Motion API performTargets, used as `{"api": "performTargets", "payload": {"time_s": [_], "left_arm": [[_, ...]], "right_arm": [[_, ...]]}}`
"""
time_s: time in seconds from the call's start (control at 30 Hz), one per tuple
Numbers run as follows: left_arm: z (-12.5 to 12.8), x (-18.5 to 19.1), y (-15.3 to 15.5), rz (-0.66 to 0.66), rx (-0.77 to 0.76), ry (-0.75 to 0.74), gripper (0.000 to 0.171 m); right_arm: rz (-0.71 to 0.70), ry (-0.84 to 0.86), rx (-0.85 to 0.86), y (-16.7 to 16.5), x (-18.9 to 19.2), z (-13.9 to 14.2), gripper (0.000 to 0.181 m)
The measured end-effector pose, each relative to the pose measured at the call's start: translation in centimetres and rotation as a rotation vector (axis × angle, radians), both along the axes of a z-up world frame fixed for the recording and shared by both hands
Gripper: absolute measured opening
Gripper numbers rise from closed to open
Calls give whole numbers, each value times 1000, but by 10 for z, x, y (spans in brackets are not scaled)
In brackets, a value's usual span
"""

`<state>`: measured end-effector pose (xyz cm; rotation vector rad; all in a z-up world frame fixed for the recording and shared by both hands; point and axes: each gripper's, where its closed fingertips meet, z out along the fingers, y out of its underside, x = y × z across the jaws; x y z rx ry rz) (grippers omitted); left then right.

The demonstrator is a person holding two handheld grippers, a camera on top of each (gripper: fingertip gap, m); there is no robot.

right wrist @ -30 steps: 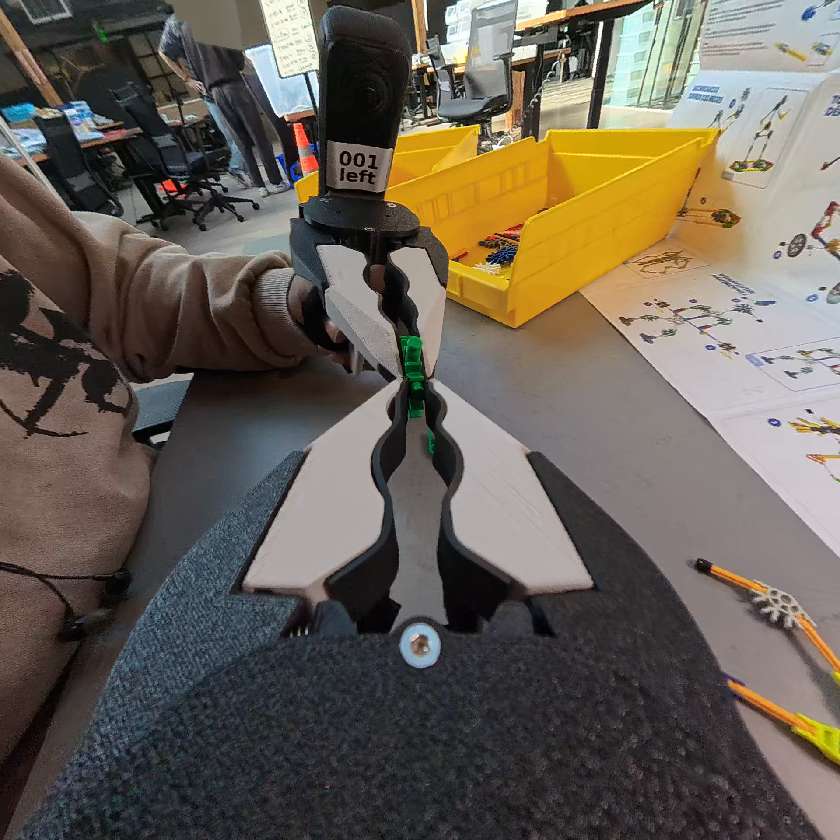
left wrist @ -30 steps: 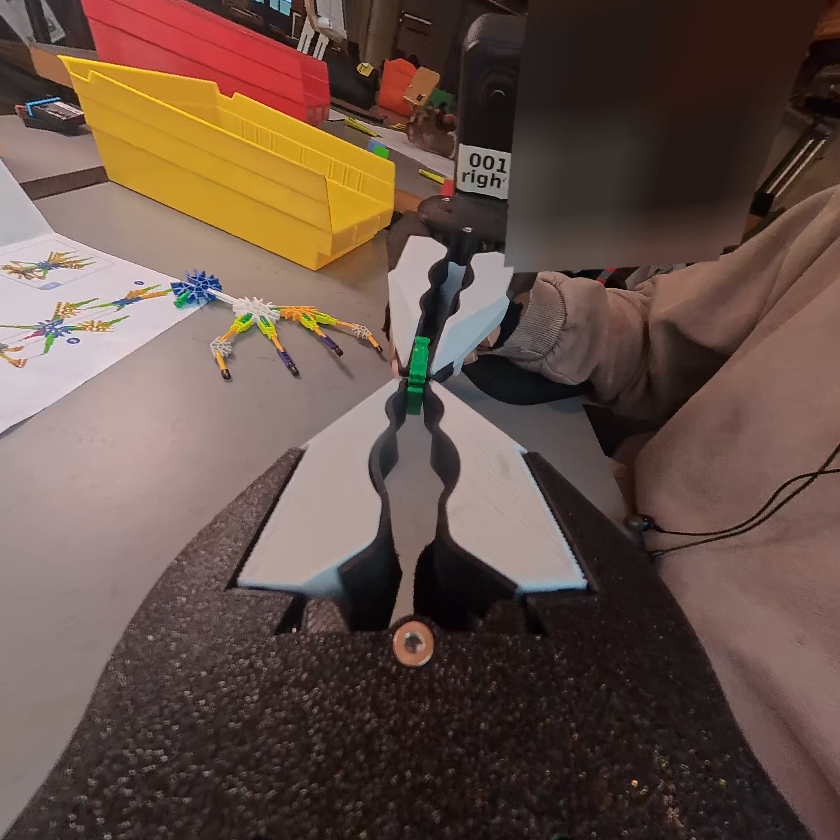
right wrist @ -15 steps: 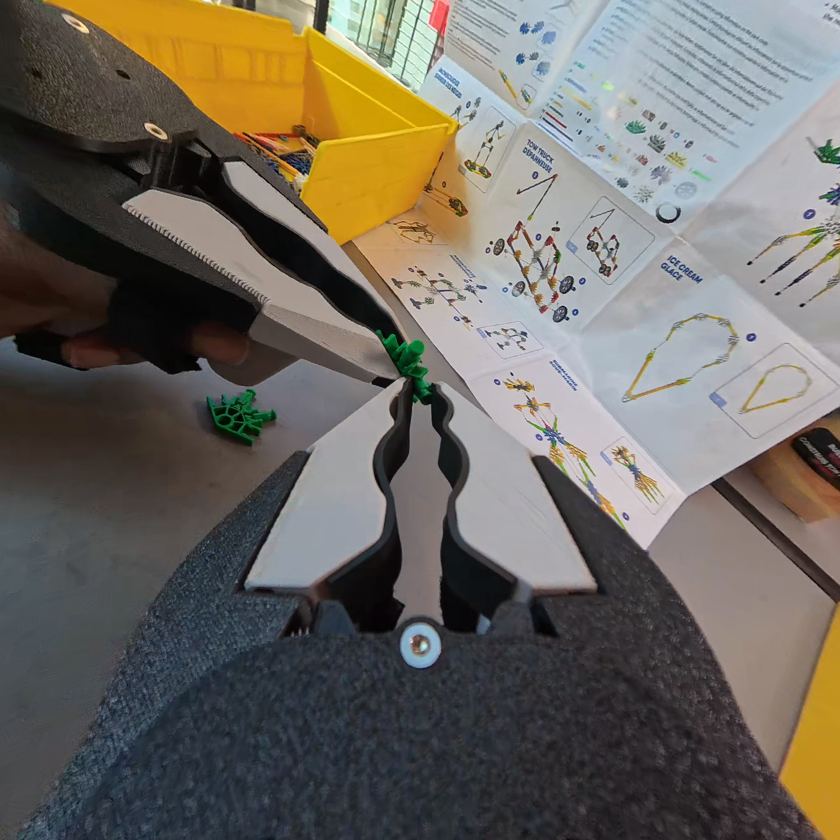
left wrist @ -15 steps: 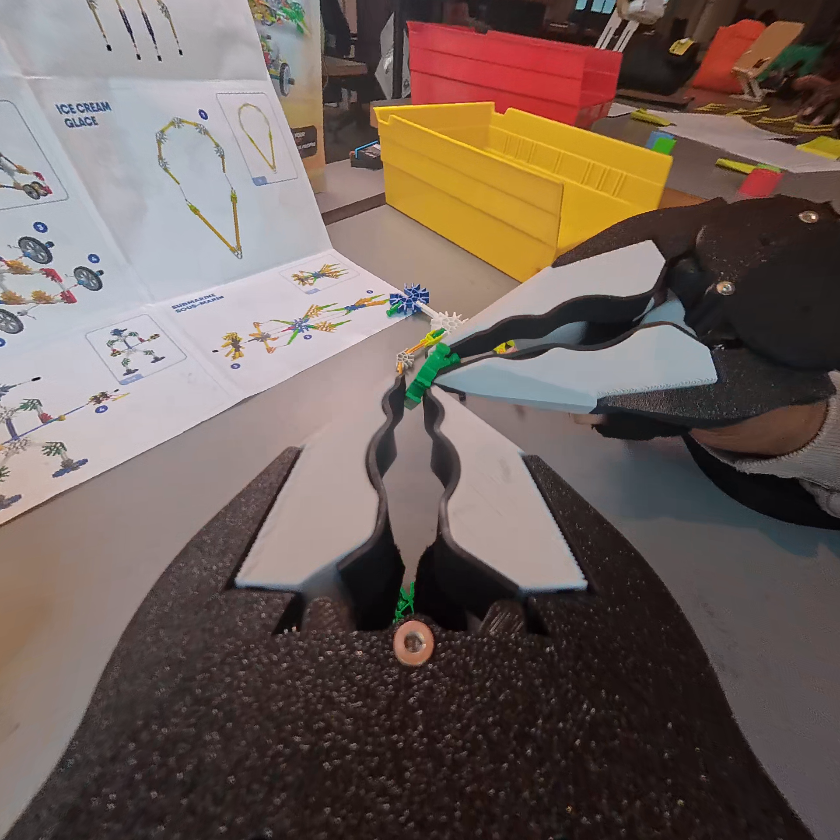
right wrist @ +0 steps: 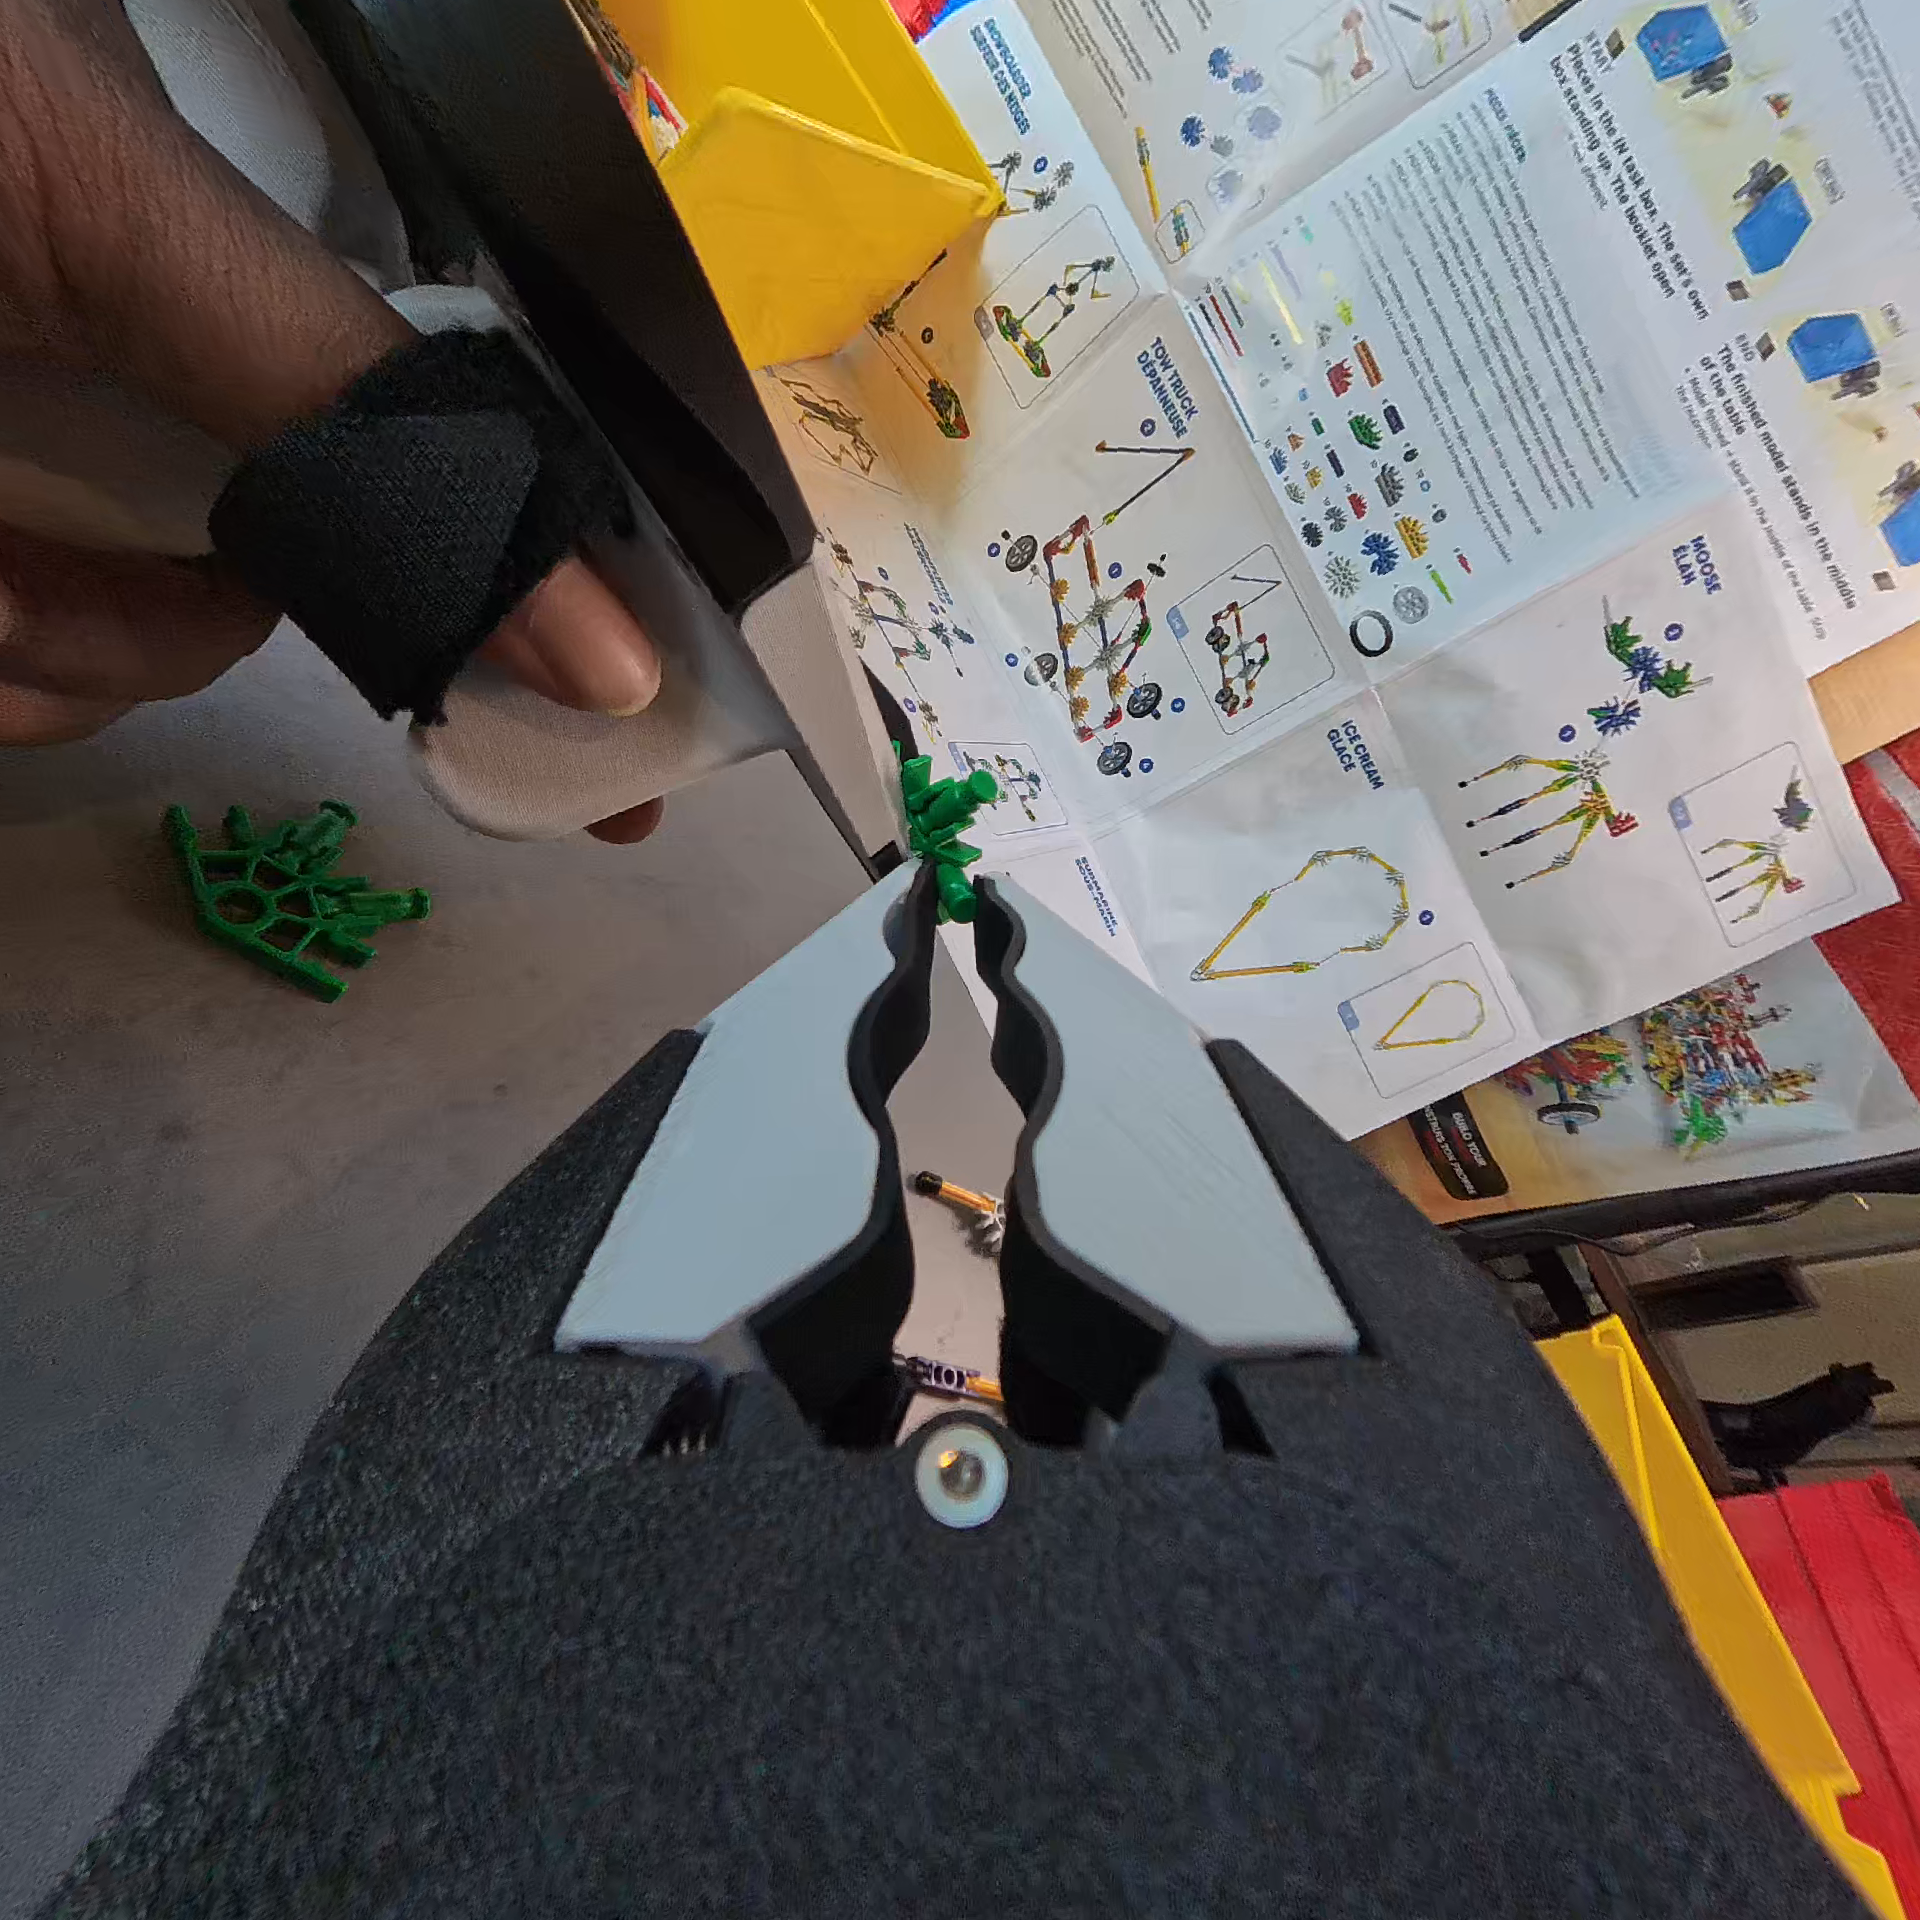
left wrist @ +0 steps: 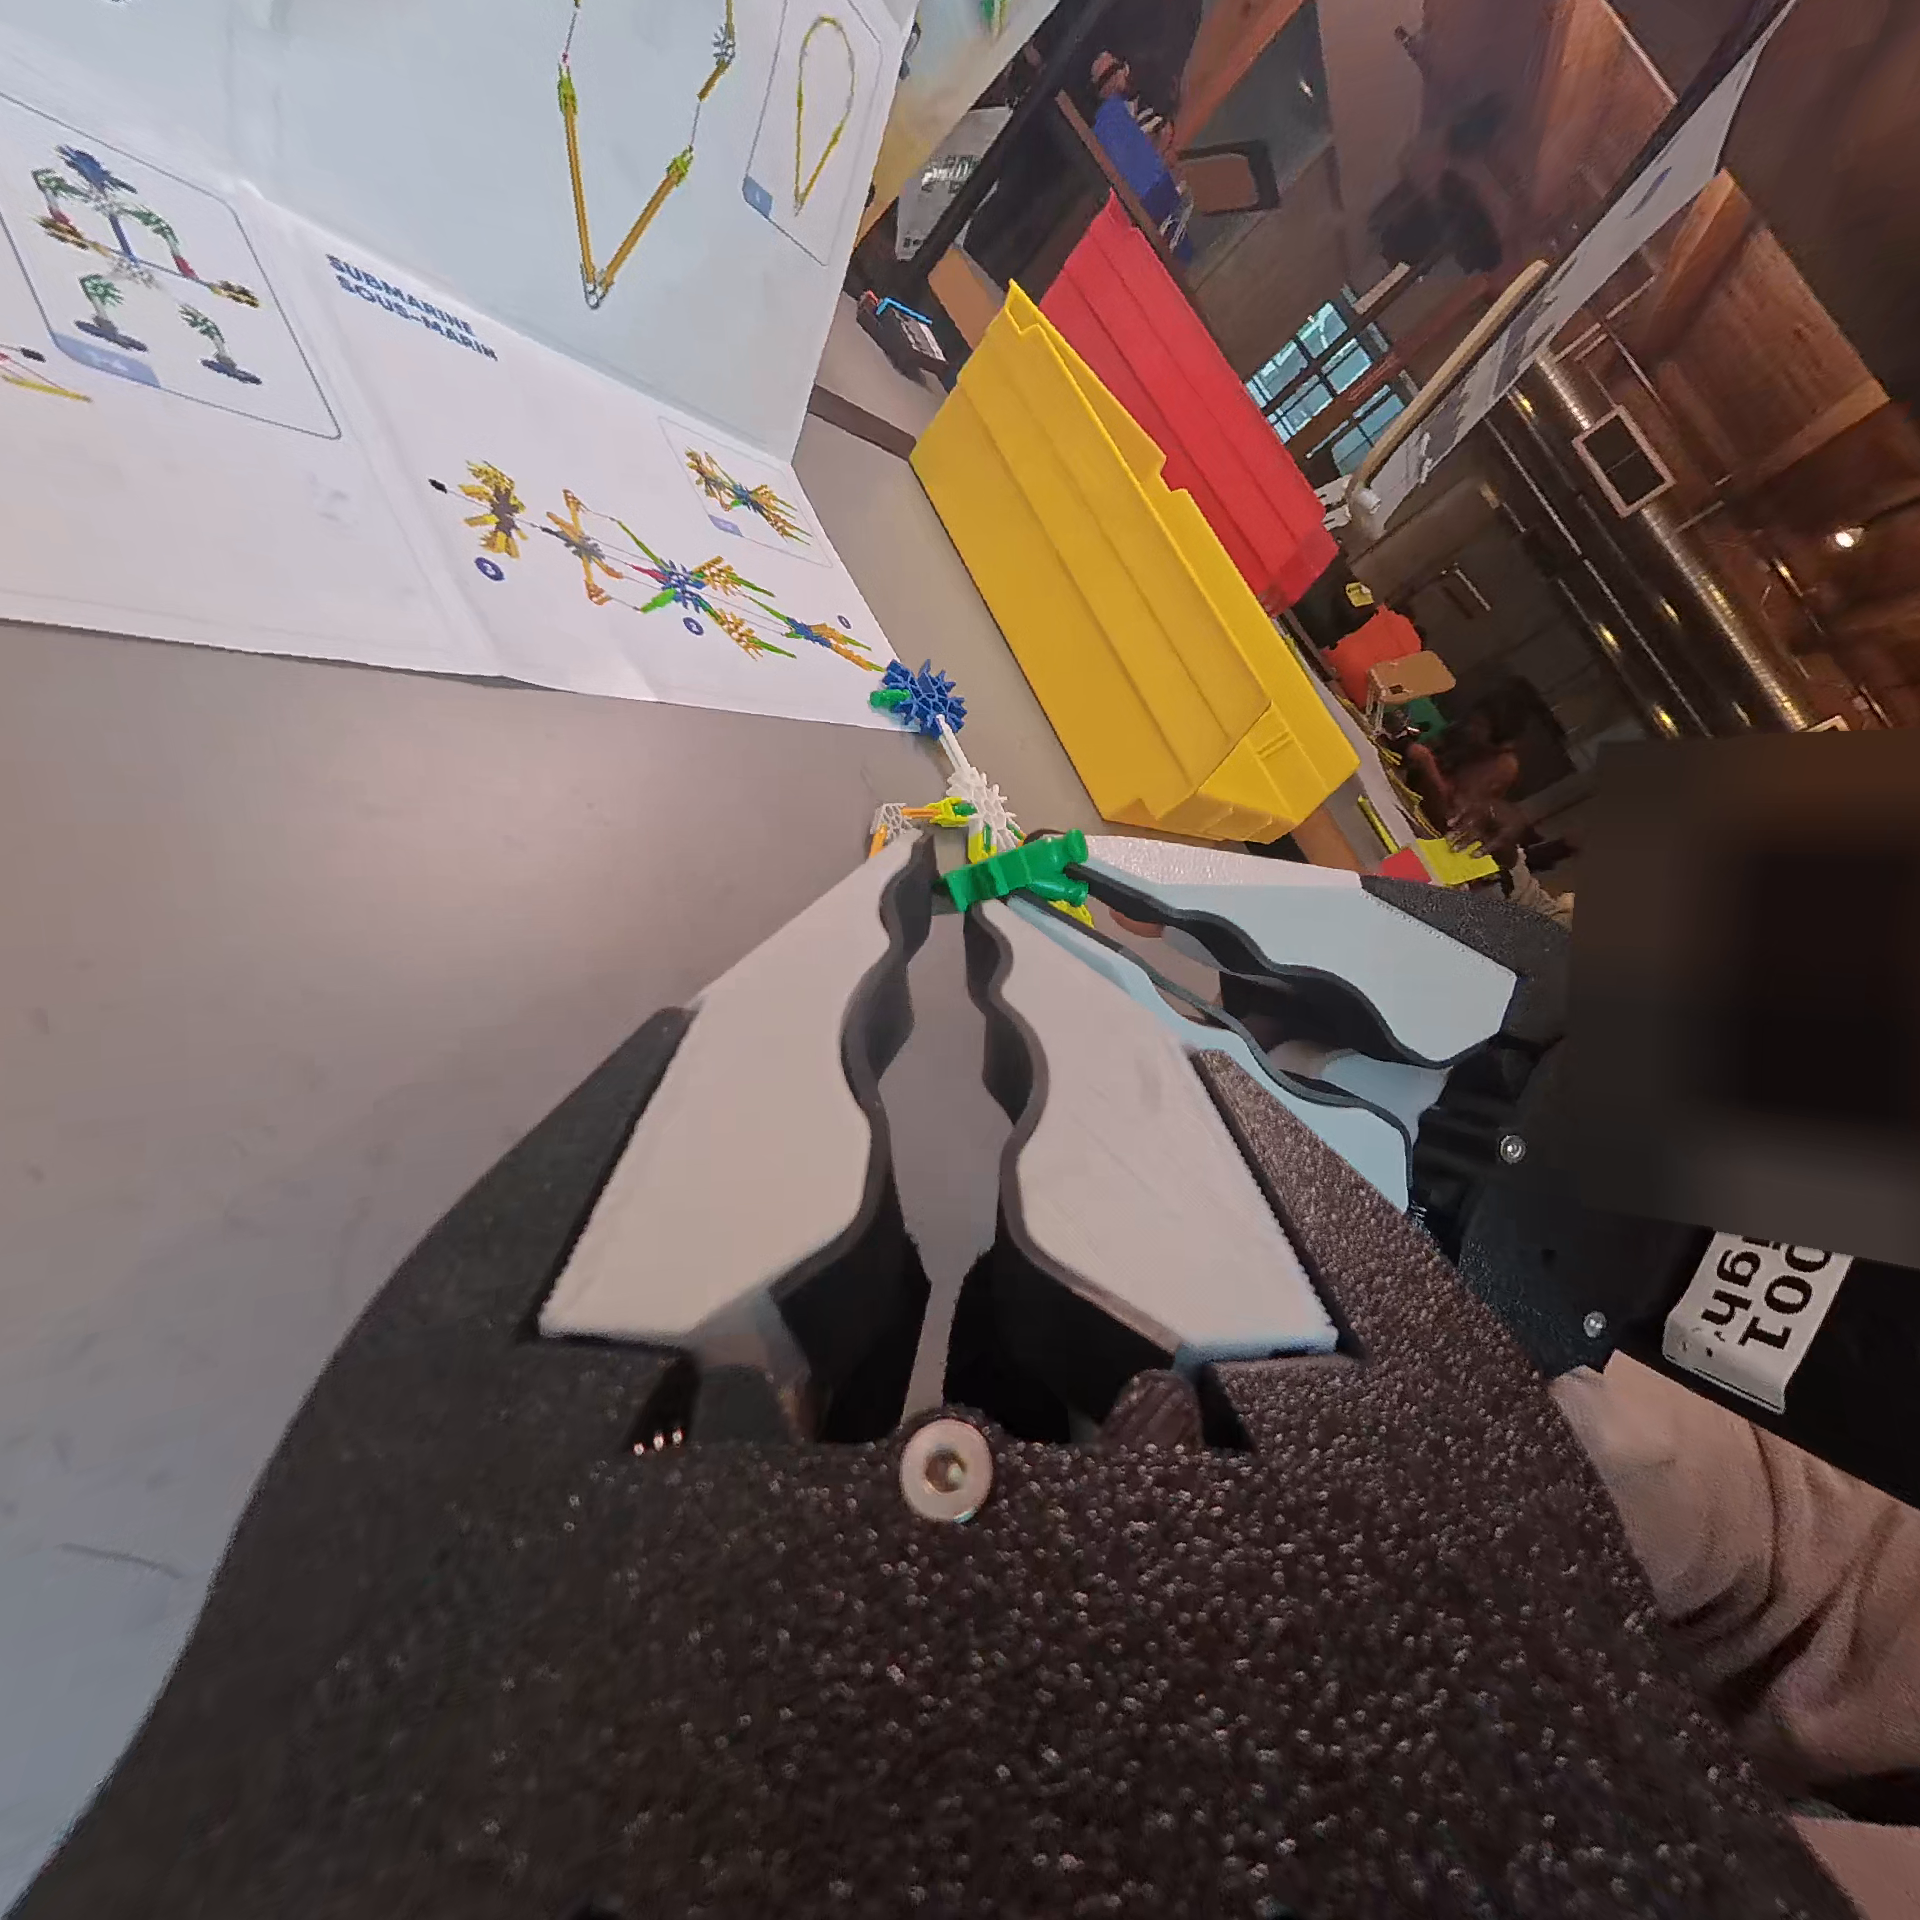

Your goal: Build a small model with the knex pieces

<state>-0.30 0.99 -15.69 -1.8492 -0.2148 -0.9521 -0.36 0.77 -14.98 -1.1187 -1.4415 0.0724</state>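
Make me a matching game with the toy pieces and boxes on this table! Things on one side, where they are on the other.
Things:
1. small green piece
2. flat green fan piece
3. blue snowflake piece
4. yellow bin

Places:
A. at the corner of the paper sheet
B. lying alone on the grey table
C. right in front of the red bin
D. pinched between both tongs, left and right

Pairs: 1-D, 2-B, 3-A, 4-C
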Motion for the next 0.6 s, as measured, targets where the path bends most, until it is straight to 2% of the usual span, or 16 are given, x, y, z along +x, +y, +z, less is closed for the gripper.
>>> {"api": "performTargets", "payload": {"time_s": [0.07,0.13,0.2,0.27,0.33,0.37,0.5,0.6], "left_arm": [[0,-1,0,12,27,68,6],[2,-1,0,21,82,226,3],[3,2,-2,-11,150,436,3],[4,14,-12,-157,214,550,4],[17,34,-34,-364,315,508,6],[25,41,-44,-438,359,474,7],[35,50,-64,-565,447,419,9],[40,54,-74,-601,463,341,6]], "right_arm": [[3,11,-29,1,0,0,4],[22,69,-144,1,1,2,4],[98,136,-375,1,4,1,4],[286,206,-647,-10,14,4,5],[537,277,-897,-34,31,23,4],[611,284,-976,-44,36,28,5],[728,266,-1134,-63,43,34,5],[796,284,-1219,-72,46,39,5]]}}
